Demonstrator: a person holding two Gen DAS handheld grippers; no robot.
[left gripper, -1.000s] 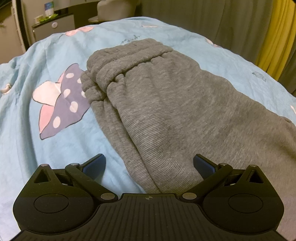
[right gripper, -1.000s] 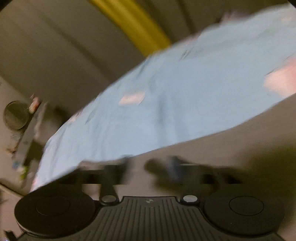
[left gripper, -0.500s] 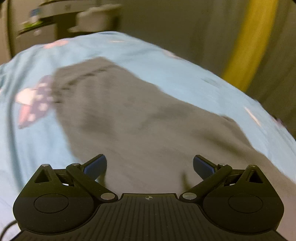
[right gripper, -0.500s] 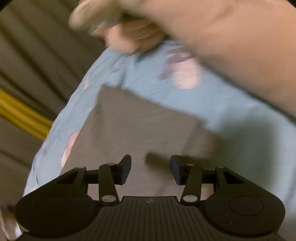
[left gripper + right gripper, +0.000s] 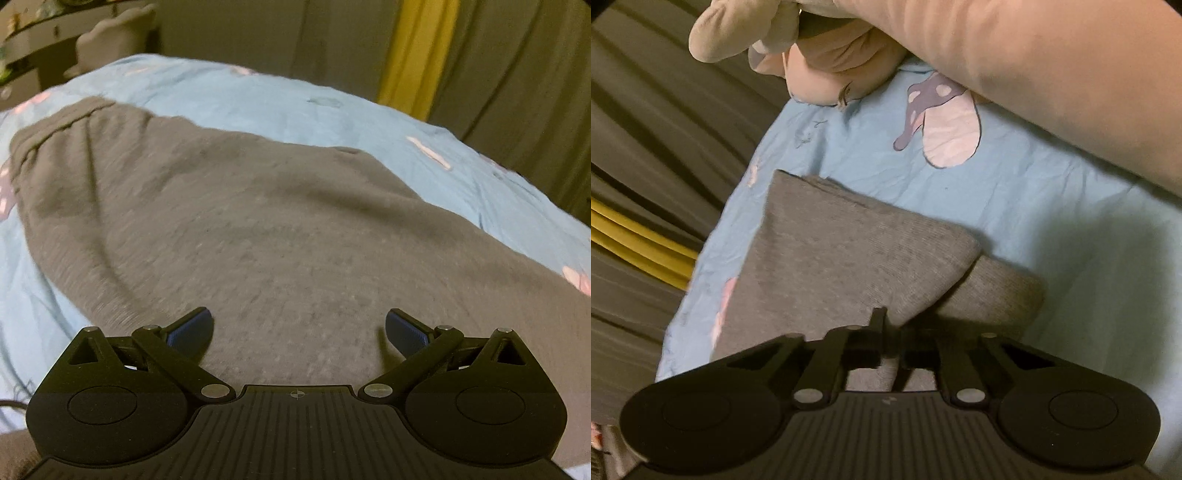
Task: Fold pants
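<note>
Grey knit pants (image 5: 236, 221) lie flat on a light blue bedsheet (image 5: 280, 99), their gathered waistband at the far left. My left gripper (image 5: 299, 328) is open and empty, hovering low over the middle of the pants. In the right wrist view the leg ends of the pants (image 5: 846, 254) lie one over the other. My right gripper (image 5: 888, 332) is shut on the pants, pinching a fold of the upper grey layer at its near edge.
The person's left arm and hand (image 5: 1015, 74) cross the top of the right wrist view. Grey and yellow curtains (image 5: 417, 51) hang behind the bed. A pink and purple cartoon print (image 5: 942, 118) marks the sheet beyond the leg ends.
My left gripper has swung right, from the waistband side to over the middle of the pants. My right gripper has come down onto the leg ends and closed on the fabric.
</note>
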